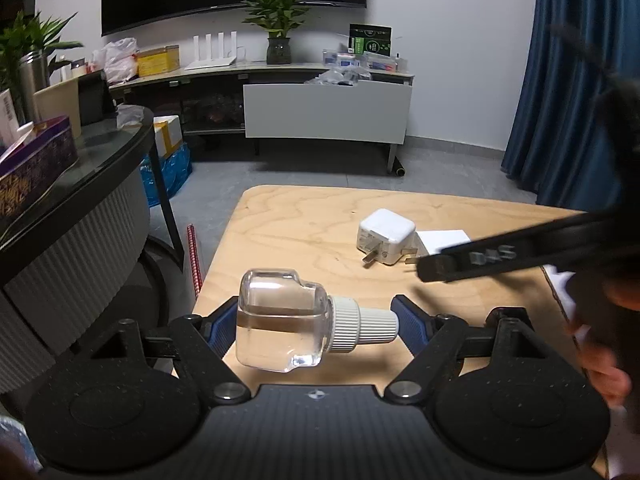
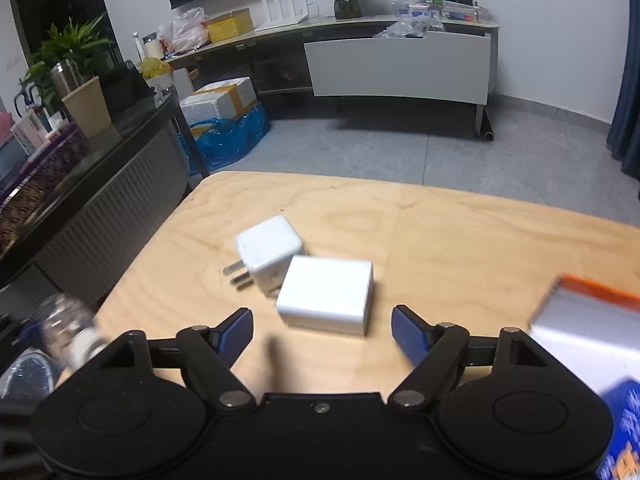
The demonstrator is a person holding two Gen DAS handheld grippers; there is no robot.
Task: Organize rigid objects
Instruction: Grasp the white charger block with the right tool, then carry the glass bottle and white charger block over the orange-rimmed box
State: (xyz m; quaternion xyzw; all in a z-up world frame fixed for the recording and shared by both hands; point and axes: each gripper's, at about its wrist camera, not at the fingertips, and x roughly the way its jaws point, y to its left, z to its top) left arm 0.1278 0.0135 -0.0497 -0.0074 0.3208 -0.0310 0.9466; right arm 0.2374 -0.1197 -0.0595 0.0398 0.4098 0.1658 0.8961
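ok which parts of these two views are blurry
Left wrist view: the clear bottle held in the jaws is sharp, while the right gripper arm and hand at the right edge smear. Right wrist view: the white box is slightly soft, the orange-edged box and bottom-left corner streak.

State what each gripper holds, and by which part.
The left gripper clamps the clear bottle end to end, base against one pad, white cap against the other. The right gripper is open, holding nothing.

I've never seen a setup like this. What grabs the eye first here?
First, the clear bottle with a ribbed white cap, lying sideways between the blue pads of the left tool. Next, on the wooden table, a white plug adapter touches a plain white block, just ahead of the open right tool.
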